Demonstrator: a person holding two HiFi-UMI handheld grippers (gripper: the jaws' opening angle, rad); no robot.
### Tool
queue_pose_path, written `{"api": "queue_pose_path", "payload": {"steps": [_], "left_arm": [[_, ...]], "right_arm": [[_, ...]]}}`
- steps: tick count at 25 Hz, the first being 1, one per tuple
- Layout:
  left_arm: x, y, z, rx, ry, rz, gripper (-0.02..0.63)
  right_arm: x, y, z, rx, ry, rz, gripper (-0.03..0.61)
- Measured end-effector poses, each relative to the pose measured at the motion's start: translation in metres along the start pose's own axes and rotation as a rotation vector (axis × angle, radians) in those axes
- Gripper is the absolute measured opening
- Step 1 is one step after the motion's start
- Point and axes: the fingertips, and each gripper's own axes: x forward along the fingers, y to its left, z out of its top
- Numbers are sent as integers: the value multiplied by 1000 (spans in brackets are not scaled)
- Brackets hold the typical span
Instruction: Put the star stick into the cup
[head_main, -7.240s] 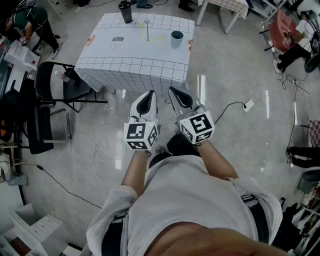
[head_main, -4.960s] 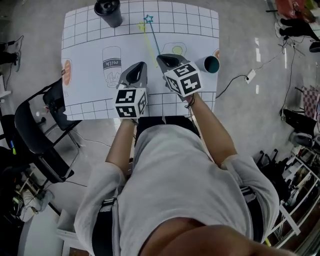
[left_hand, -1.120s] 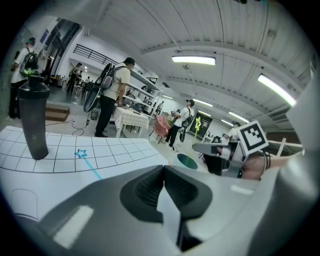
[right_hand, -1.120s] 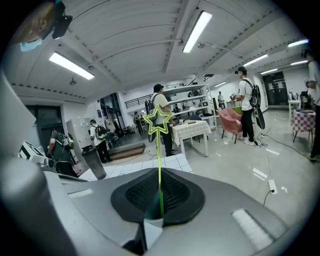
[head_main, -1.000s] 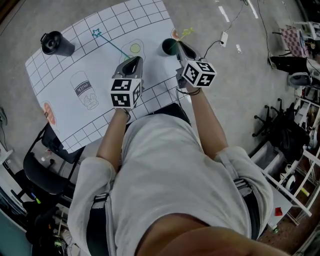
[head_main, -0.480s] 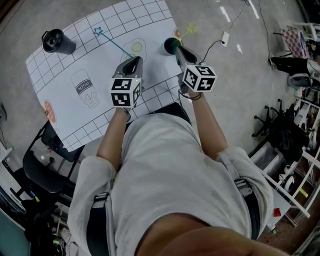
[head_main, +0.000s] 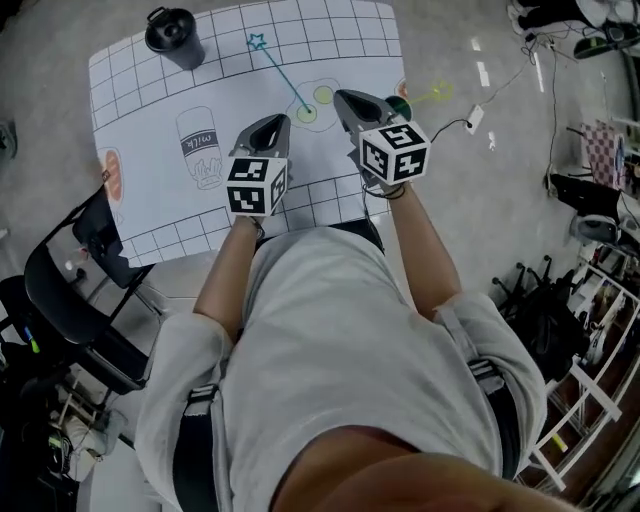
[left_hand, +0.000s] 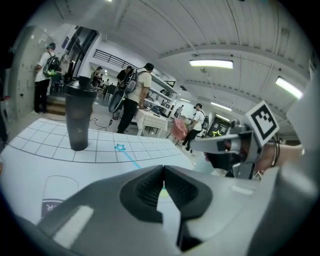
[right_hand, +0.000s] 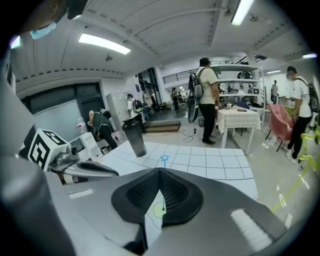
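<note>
A thin blue star stick (head_main: 282, 77) lies flat on the white grid mat (head_main: 150, 190), its star (head_main: 257, 42) at the far end. The stick also shows in the left gripper view (left_hand: 127, 156) and the right gripper view (right_hand: 164, 159). A teal cup (head_main: 400, 104) stands at the mat's right edge, partly hidden by my right gripper (head_main: 345, 97), and a yellow-green star stick (head_main: 433, 95) leans out of it. My right gripper is shut and empty, its tips near the blue stick's near end. My left gripper (head_main: 272, 122) hovers shut and empty, left of that end.
A dark lidded tumbler (head_main: 170, 32) stands at the mat's far left corner. A milk-carton picture (head_main: 203, 145) is printed on the mat. A black folding chair (head_main: 70, 290) is left of the table. A power strip (head_main: 475, 120) lies on the floor at right. People stand in the background.
My right gripper has left the cup and swung left to the blue stick's near end. The yellow-green stick stays in the cup. My left gripper edged forward.
</note>
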Motion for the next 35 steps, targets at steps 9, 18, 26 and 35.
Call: {"api": "queue_pose_path", "payload": {"steps": [9, 18, 26, 35], "left_arm": [[-37, 84, -3, -98, -46, 157, 3], [-33, 117, -6, -145, -48, 187, 3], [-27, 118, -7, -137, -38, 179, 3], [-35, 118, -13, -139, -29, 205, 3]], "right_arm": [[116, 13, -18, -131, 374, 109, -2], [190, 15, -26, -184, 480, 104, 2], [214, -1, -35, -243, 518, 13, 78], [208, -5, -41, -255, 463, 3, 15]]}}
